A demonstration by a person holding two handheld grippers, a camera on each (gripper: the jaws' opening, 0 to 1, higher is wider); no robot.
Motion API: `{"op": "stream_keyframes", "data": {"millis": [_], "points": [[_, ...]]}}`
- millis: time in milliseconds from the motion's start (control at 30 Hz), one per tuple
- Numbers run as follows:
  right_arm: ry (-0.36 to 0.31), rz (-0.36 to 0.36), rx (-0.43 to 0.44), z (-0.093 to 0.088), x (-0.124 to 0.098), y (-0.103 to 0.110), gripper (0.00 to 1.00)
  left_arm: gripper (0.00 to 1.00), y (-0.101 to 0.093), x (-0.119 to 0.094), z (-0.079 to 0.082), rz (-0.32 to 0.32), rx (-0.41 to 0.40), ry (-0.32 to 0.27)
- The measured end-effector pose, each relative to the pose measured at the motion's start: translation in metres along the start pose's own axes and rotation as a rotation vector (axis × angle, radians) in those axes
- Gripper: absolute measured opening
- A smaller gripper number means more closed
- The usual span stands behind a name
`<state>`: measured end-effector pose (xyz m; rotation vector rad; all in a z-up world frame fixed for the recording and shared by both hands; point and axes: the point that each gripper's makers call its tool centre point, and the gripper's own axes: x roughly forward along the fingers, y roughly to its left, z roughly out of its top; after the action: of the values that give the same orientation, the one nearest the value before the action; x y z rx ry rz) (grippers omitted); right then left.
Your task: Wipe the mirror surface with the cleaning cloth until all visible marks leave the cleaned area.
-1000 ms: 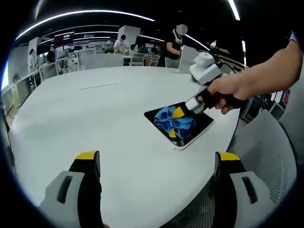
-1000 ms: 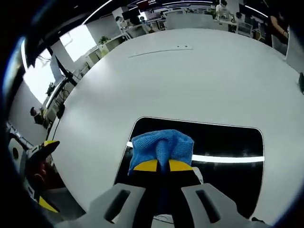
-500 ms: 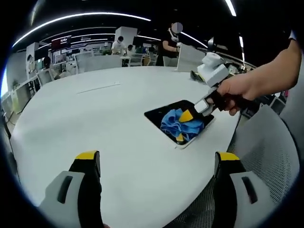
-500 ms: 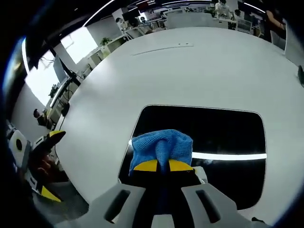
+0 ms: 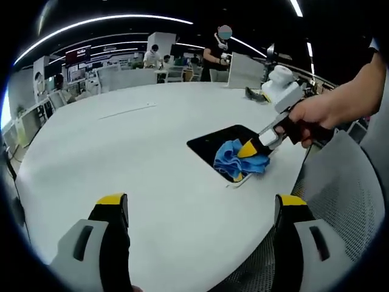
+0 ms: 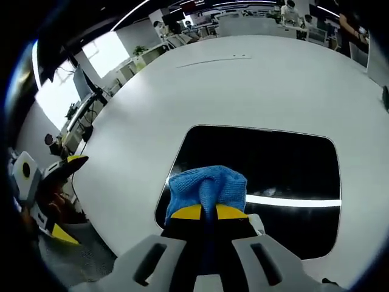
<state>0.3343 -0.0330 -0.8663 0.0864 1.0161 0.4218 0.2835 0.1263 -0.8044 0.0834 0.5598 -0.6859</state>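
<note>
On the white bench (image 5: 121,146), near its edge closest to me, lies the mirror (image 6: 267,176), a dark rectangular panel with rounded corners. My right tool (image 6: 208,212) is pressed together on the blue cleaning cloth (image 6: 206,187), pinching a bunched fold of it between the yellow tips. The cloth rests on the mirror at the edge nearest that tool. In the left gripper view, the right tool (image 5: 246,152) and my hand (image 5: 316,115) on its handle reach in from the right, with the cloth (image 5: 237,161) pressed against the near end of the mirror (image 5: 225,143).

My left tool (image 5: 203,204) is spread wide and holds nothing. It hangs over bare bench, well apart from the mirror.

Task status, as a judgement: wiping is in progress, not complete. A faint cloudy smear shows on the glass just above the bright reflected light strip, to the right of the cloth. The remaining dark surface looks mostly uniform, but reflections make small marks hard to confirm. The area under the cloth is hidden. Remaining work: pass the cloth across the smeared zone and the far half, then check the surface.
</note>
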Motion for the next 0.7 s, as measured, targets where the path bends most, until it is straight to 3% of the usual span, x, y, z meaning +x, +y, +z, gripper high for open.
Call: {"op": "stream_keyframes", "data": {"millis": [700], "points": [[0.003, 0.012, 0.027, -0.017, -0.008, 0.008, 0.01, 0.99, 0.0, 0.001, -0.003, 0.001, 0.013, 0.016]]}}
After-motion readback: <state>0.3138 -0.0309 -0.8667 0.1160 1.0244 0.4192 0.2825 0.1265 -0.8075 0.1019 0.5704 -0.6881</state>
